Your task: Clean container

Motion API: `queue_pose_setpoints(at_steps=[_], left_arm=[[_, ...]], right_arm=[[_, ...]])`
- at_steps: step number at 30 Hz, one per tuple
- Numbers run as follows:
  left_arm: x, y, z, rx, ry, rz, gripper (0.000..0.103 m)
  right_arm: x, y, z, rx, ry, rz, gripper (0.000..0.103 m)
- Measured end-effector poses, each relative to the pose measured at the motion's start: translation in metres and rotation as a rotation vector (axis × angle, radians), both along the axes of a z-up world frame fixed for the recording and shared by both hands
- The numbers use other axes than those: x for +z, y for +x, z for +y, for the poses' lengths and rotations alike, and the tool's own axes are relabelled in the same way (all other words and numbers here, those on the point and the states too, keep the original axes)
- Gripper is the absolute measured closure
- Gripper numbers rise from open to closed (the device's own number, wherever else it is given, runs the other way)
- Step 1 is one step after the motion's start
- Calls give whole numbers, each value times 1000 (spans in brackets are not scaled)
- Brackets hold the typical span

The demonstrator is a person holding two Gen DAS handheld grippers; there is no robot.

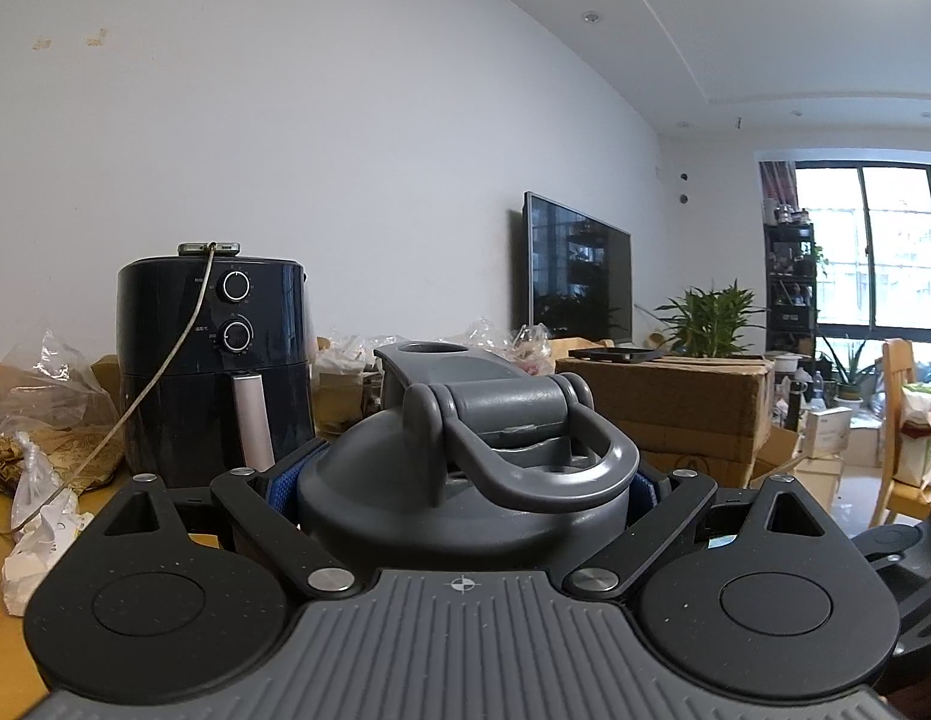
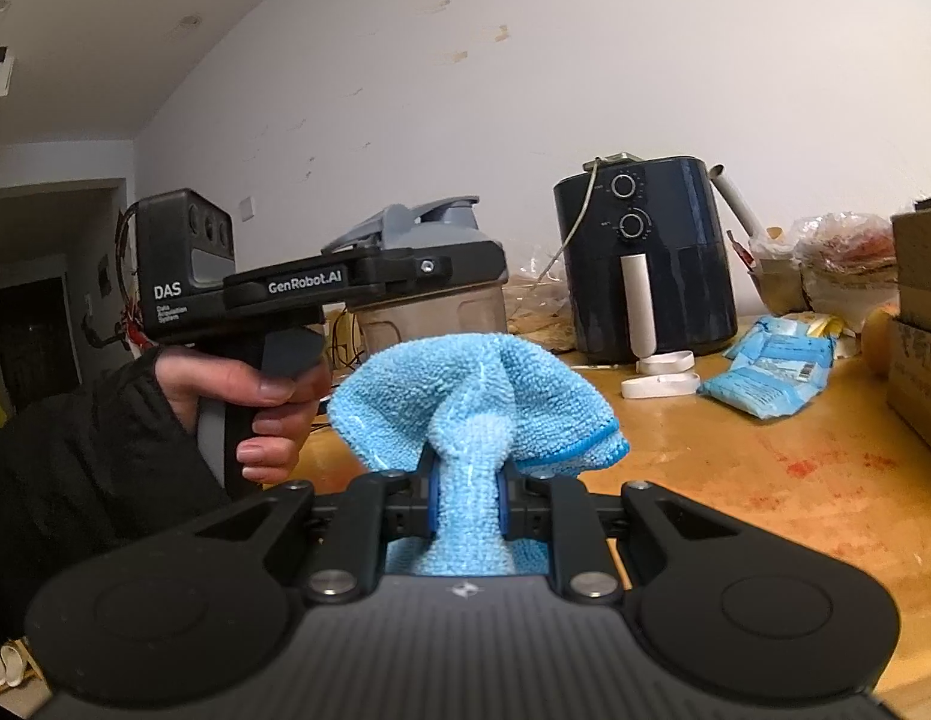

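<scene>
Fryer (image 2: 645,258) behind container (image 2: 429,294)

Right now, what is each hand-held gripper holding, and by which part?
Left hand-held gripper clamps the grey-lidded container at its lid. Right hand-held gripper pinches the blue cloth by a bunched fold.

Bare desk (image 2: 765,480) lies open right of the blue cloth (image 2: 477,396). Farther back the air fryer (image 2: 645,258), two white clips (image 2: 660,375) and a blue packet (image 2: 771,369) stand in the way; cardboard boxes (image 2: 921,324) wall the right edge.
</scene>
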State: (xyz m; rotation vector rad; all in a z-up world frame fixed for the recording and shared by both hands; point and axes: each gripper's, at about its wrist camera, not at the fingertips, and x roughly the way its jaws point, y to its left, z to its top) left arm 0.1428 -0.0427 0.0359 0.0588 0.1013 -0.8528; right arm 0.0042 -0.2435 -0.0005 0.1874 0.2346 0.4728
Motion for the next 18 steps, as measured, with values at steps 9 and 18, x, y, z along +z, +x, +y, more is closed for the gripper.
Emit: queue_pose_setpoints(at_steps=[9,18], left_arm=[[0,-2,0,1,1,1,8],[0,0,2,-21,-2,1,8]], right_arm=[[4,22,14,18,-31,-12,92],[9,33,25,24,-70,-32,92]])
